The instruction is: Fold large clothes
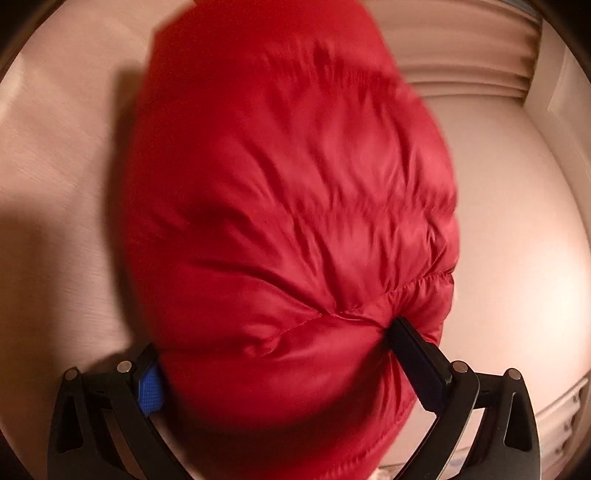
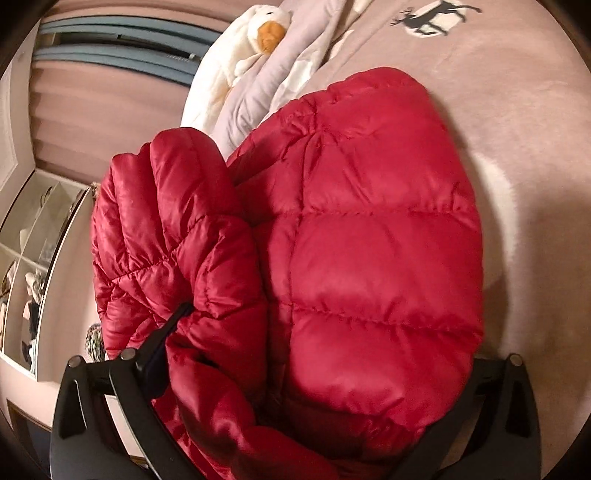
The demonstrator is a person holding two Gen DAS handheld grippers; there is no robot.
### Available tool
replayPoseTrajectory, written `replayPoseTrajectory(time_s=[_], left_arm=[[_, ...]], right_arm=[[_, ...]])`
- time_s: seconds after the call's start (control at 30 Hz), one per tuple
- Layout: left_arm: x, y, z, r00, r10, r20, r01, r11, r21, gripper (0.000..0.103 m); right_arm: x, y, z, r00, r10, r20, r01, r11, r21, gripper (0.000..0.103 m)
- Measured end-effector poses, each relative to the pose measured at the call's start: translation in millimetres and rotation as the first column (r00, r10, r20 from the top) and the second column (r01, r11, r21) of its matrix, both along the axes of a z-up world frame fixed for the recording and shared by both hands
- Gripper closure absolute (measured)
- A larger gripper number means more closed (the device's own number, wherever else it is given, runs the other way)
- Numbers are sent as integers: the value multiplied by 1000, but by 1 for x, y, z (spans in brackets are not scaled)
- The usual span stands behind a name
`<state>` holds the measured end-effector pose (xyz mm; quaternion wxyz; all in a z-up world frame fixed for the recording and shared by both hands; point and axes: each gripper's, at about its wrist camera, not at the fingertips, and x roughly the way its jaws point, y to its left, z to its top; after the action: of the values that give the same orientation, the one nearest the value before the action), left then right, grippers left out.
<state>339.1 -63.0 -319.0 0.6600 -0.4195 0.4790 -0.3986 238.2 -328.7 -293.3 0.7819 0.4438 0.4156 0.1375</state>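
Note:
A red quilted puffer jacket (image 1: pixel 288 206) fills the left wrist view and hangs in front of a pale wall. My left gripper (image 1: pixel 280 343) is shut on the red jacket; the fabric bulges between its fingers, with the right finger (image 1: pixel 417 362) pressed into a seam and the left blue pad (image 1: pixel 149 391) partly showing. In the right wrist view the red jacket (image 2: pixel 369 266) lies bunched over the bed. My right gripper (image 2: pixel 306 354) is shut on the red jacket; its left finger (image 2: pixel 166 332) digs into a fold and the right finger is hidden under the fabric.
A pinkish bedspread (image 2: pixel 517 110) with a deer print (image 2: pixel 432 16) lies beyond the jacket. A white plush duck (image 2: pixel 258 26) rests on a grey blanket (image 2: pixel 258 92) at the far side. White shelves (image 2: pixel 33 266) with small items stand at the left. Curtains (image 1: pixel 461 62) hang behind.

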Motion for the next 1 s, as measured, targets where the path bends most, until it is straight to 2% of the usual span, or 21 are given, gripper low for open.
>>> replayPoseTrajectory(time_s=[0.07, 0.13, 0.23, 0.3, 0.5, 0.7, 1.0], left_arm=[[-1, -8, 2, 999, 22, 27, -23, 999, 49, 1], [0, -9, 4, 999, 45, 28, -47, 997, 65, 1], [0, -9, 5, 996, 76, 38, -79, 993, 89, 7], [-1, -10, 11, 995, 81, 54, -87, 988, 123, 8], [-7, -5, 42, 987, 118, 106, -135, 976, 169, 8], [-38, 11, 88, 962, 144, 231, -195, 956, 218, 8], [-89, 12, 155, 881, 175, 440, -307, 919, 248, 9]], right_arm=[[1, 5, 0, 999, 25, 28, -25, 1000, -3, 5], [4, 6, -4, 998, 28, 49, -29, 999, 21, 20], [-1, -1, -11, 997, 11, 80, -20, 993, 112, 38], [-2, -3, -13, 995, 5, 101, -20, 988, 152, 44], [-10, 9, 12, 987, 19, 158, -37, 993, 116, 47], [3, 34, 43, 966, 94, 239, -113, 991, 68, 48], [3, 49, 79, 917, 100, 386, -160, 979, 125, 46]])
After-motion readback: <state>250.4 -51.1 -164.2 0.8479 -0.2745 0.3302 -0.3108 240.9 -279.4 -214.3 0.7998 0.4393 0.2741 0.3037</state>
